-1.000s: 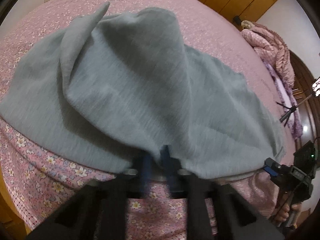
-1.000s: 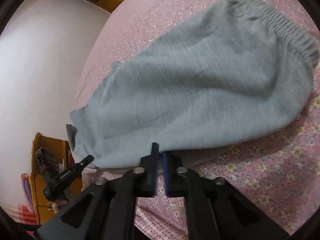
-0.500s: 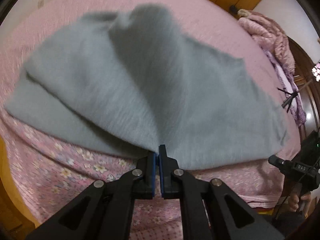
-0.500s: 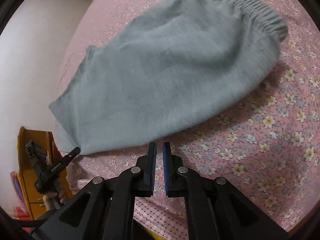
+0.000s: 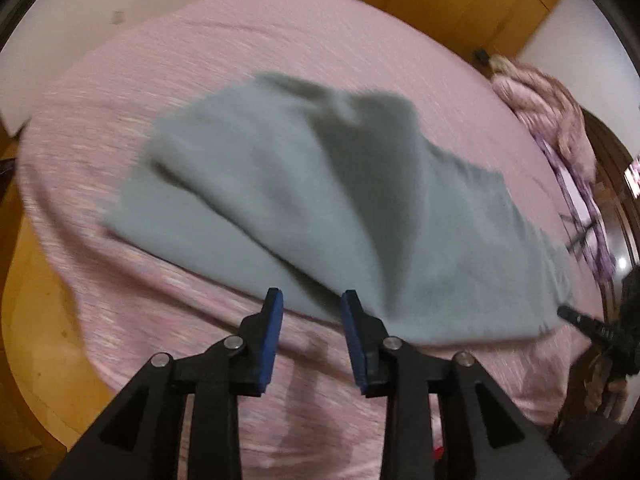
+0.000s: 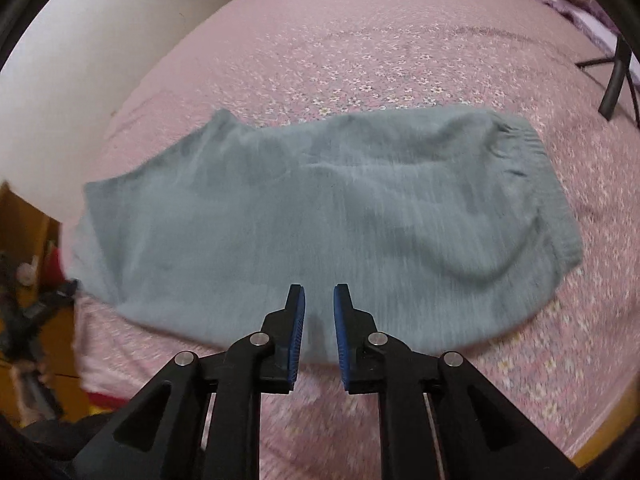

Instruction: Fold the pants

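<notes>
Pants flat on bed, folded over; no containers in view.
Left gripper and right gripper both opening, nothing between jaws, poised over near edge. Likely soft, light, limp knit; best taken by ribbed waistband or opposite end.

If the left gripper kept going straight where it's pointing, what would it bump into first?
Most likely the near edge of the grey pants lying on the pink bedspread. The left gripper has its jaws opening with nothing between them. Blur makes depth unclear, so it might touch the bedspread just before the cloth.
</notes>
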The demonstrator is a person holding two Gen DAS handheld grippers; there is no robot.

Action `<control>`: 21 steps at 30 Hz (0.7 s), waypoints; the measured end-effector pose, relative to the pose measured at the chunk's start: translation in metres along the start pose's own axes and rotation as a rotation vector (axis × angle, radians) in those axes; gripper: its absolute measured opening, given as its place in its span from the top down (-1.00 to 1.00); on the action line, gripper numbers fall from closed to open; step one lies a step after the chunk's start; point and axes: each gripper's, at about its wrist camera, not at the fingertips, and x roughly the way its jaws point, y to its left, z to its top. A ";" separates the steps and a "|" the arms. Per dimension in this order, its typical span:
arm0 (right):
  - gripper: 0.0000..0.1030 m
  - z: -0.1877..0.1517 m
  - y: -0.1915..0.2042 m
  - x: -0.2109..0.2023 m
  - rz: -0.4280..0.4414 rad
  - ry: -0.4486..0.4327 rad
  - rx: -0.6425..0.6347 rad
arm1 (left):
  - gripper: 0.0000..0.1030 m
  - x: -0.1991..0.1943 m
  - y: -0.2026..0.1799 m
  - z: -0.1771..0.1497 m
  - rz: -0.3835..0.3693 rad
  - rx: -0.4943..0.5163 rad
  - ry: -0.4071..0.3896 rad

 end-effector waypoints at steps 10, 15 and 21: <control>0.63 -0.004 0.004 0.032 -0.053 0.021 -0.025 | 0.29 0.010 0.065 0.037 0.044 -0.201 -0.089; 0.63 -0.006 -0.003 0.031 -0.029 0.009 -0.012 | 0.28 0.026 0.064 0.053 0.044 -0.225 -0.123; 0.63 -0.017 -0.017 0.021 0.005 -0.003 0.008 | 0.91 0.026 0.051 0.060 0.010 -0.244 -0.179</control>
